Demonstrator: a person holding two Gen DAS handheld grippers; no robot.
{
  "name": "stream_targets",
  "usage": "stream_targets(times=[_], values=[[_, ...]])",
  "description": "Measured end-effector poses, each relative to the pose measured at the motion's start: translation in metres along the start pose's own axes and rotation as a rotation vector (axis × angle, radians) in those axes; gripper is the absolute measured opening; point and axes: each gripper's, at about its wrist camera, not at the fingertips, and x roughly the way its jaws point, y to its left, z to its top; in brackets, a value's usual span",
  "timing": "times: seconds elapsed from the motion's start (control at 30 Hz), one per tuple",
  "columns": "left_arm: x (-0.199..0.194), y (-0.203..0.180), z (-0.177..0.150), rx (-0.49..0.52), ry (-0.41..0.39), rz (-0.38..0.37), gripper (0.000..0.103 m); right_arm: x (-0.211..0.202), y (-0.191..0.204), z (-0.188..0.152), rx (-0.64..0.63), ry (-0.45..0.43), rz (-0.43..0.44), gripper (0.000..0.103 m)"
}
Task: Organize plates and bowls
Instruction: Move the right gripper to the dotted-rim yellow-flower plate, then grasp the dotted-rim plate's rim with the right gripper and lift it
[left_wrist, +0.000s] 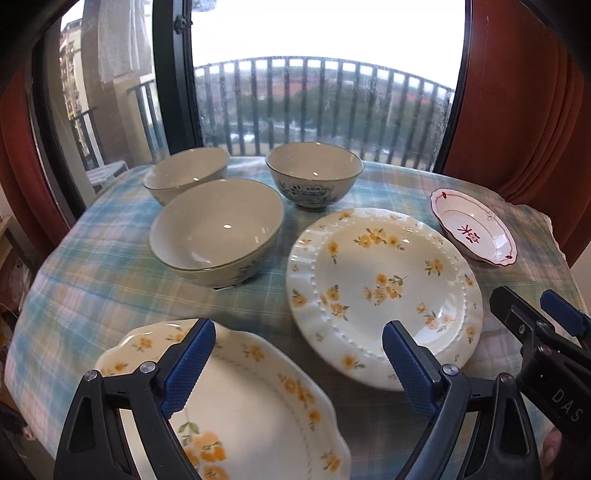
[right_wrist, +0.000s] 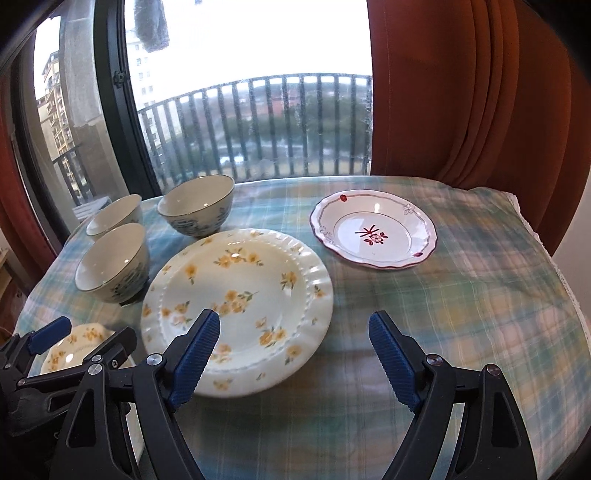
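Note:
Three grey-rimmed bowls stand at the back left: one (left_wrist: 184, 173) by the window, one (left_wrist: 218, 225) in front of it, one (left_wrist: 314, 170) to the right. A large round yellow-flowered plate (left_wrist: 384, 288) lies in the middle. A scalloped flowered plate (left_wrist: 251, 398) lies nearest, under my left gripper (left_wrist: 299, 328), which is open and holds nothing. A small red-trimmed dish (right_wrist: 373, 229) sits at the back right. My right gripper (right_wrist: 293, 317) hovers open over the large plate's (right_wrist: 236, 288) right edge and the cloth, with nothing between its fingers.
A pale blue plaid cloth (right_wrist: 461, 314) covers the round table, with bare cloth on the right side. Rust-red curtains (right_wrist: 461, 92) hang behind the table's right edge. A window with a dark frame (left_wrist: 173, 74) and balcony railing lies behind the bowls.

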Motion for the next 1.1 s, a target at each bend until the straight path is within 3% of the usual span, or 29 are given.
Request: stream_targets(times=[0.2, 0.5, 0.63, 0.83, 0.93, 1.1], values=[[0.021, -0.016, 0.004, 0.040, 0.033, 0.000, 0.091, 0.026, -0.007, 0.005, 0.009, 0.043, 0.013, 0.085], [0.056, -0.025, 0.011, 0.035, 0.109, 0.001, 0.079, 0.062, -0.013, 0.010, 0.025, 0.109, 0.011, 0.085], [0.068, -0.027, 0.011, 0.037, 0.141, 0.008, 0.073, 0.080, -0.012, 0.008, 0.021, 0.150, 0.014, 0.072], [0.076, -0.024, 0.012, -0.003, 0.179, -0.005, 0.068, 0.099, -0.008, 0.002, 0.003, 0.203, 0.015, 0.062], [0.076, -0.024, 0.011, 0.004, 0.187, 0.002, 0.067, 0.107, -0.007, -0.002, 0.004, 0.245, 0.029, 0.058], [0.073, -0.025, 0.011, 0.017, 0.190, 0.003, 0.068, 0.107, -0.007, -0.003, -0.006, 0.244, 0.026, 0.058]])
